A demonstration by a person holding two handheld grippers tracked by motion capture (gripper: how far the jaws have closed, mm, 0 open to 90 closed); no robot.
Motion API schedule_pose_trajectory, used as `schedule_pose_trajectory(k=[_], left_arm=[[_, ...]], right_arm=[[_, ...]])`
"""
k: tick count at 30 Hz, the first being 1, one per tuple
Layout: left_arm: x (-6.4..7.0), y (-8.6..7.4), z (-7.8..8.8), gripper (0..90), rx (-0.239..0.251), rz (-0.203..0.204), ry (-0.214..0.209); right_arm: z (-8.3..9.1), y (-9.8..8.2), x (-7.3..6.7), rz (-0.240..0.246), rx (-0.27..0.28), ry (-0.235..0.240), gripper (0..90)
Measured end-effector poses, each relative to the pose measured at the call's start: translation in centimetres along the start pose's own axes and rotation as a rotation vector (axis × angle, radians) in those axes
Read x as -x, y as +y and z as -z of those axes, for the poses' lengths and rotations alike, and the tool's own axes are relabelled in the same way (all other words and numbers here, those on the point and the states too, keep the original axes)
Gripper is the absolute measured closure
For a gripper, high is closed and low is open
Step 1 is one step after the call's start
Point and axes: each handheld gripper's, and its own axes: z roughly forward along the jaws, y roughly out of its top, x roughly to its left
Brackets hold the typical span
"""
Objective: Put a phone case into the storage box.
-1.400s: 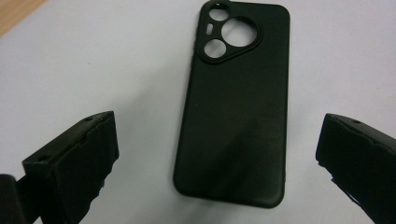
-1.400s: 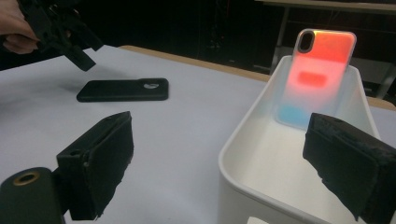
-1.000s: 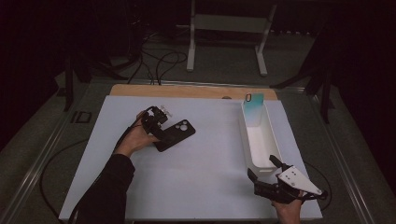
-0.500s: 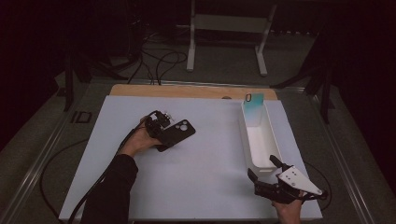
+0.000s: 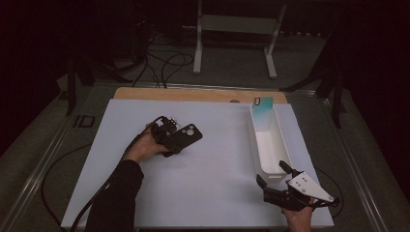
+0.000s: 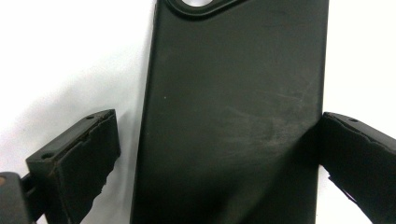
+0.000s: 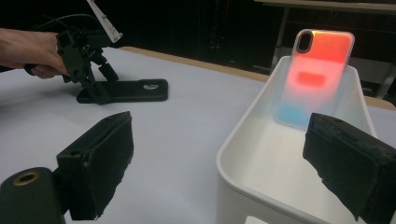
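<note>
At the near right corner of the table (image 5: 212,203), the right gripper (image 5: 273,180) rests with its jaws spread wide and nothing between them, just in front of the white bin's (image 5: 283,155) near end. Farther left, the left gripper (image 5: 173,143) stands over the near end of a black phone case (image 5: 187,136) lying flat on the white sheet; its jaws are spread, one touching the case's edge, the other just clear. At the bin's far end leans a coloured phone case (image 7: 314,77).
</note>
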Motion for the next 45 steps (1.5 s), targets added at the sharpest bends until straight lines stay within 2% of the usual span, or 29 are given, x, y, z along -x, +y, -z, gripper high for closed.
schedule_pose_trajectory(k=[8, 13, 25, 30, 31, 32, 34, 37, 41, 45], left_arm=[[0.4, 0.1, 0.4, 11.4, -0.015, -0.002, 0.000], [0.5, 0.1, 0.5, 13.2, -0.013, -0.003, 0.001], [1.0, -0.1, 1.1, 15.4, 0.041, 0.006, 0.027], [1.5, 0.0, 3.0, 15.3, 0.123, 0.000, 0.023], [1.5, 0.0, 3.0, 15.3, 0.123, 0.000, 0.023], [1.7, 0.0, 3.6, 15.3, 0.149, -0.007, 0.022], [2.1, 0.0, 4.3, 15.3, 0.179, -0.008, 0.027], [2.6, -0.1, 5.3, 15.3, 0.218, -0.021, 0.036], [3.6, -0.1, 6.8, 15.3, 0.285, -0.033, 0.041], [4.8, -0.2, 8.0, 15.3, 0.334, -0.061, 0.048]], right_arm=[[0.0, 0.0, -0.1, 0.000, -0.001, 0.001, 8.8], [-0.1, 0.0, -0.1, 0.001, -0.003, -0.001, 8.8], [0.4, 0.8, 0.2, -0.022, -0.001, -0.008, 8.8], [0.1, 1.9, 0.1, -0.026, -0.032, 0.010, 8.9], [0.1, 1.9, 0.1, -0.026, -0.032, 0.010, 8.9], [0.0, 2.1, 0.0, -0.028, -0.041, 0.013, 9.0], [-0.5, 2.6, -0.1, -0.038, -0.069, 0.027, 9.0], [-1.3, 3.4, -0.3, -0.028, -0.106, 0.042, 9.0], [-2.3, 4.6, -0.8, -0.021, -0.125, 0.061, 9.8], [-3.3, 5.6, -1.0, -0.050, -0.136, 0.086, 10.1]])
